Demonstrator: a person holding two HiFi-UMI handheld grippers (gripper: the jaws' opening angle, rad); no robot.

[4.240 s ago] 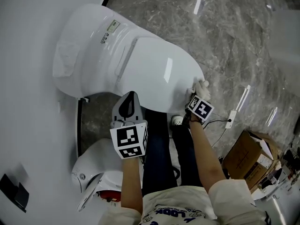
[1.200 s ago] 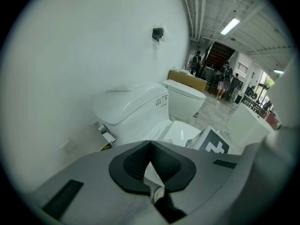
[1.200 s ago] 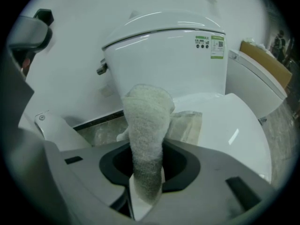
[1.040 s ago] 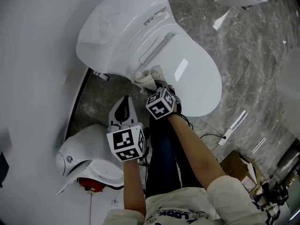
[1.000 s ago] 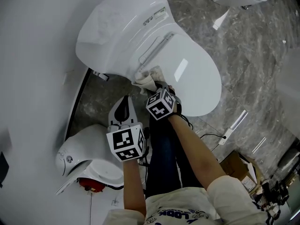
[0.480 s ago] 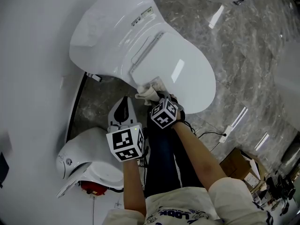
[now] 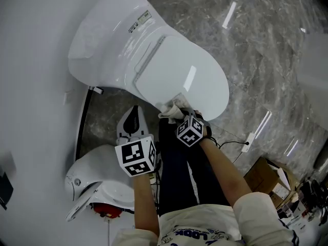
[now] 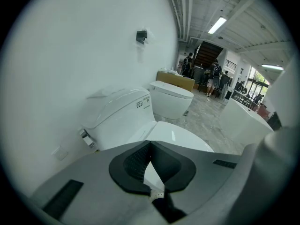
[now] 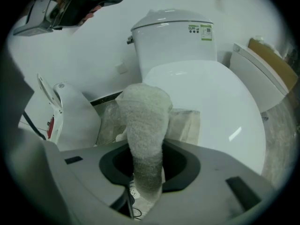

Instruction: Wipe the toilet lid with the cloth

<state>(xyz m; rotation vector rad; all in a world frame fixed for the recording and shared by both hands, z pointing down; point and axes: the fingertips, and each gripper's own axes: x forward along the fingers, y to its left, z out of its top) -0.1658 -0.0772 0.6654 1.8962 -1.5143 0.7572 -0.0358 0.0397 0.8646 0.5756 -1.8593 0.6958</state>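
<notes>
The white toilet lid (image 7: pixel 177 73) lies closed, below the tank (image 7: pixel 105 40). A pale terry cloth (image 7: pixel 171 110) rests on the lid's near edge, toward the front. My right gripper (image 7: pixel 178 117) is shut on it, its marker cube just behind. In the right gripper view the cloth (image 9: pixel 143 118) runs up from between the jaws of the right gripper (image 9: pixel 147 172) and folds onto the lid (image 9: pixel 211 97). My left gripper (image 7: pixel 135 118) hangs off the lid over the floor beside the bowl. In its own view the left gripper (image 8: pixel 150 146) is shut with nothing in it.
A second white fixture (image 7: pixel 95 176) with a red part stands at the lower left against the white wall (image 7: pixel 31 111). A cable and plug (image 7: pixel 247 140) lie on the marble floor. A cardboard box (image 7: pixel 269 176) sits at the lower right. Another toilet (image 8: pixel 171 100) stands farther along the wall.
My right gripper has dragged the cloth from the hinge end of the lid along its near edge toward the front. The left gripper has stayed where it was.
</notes>
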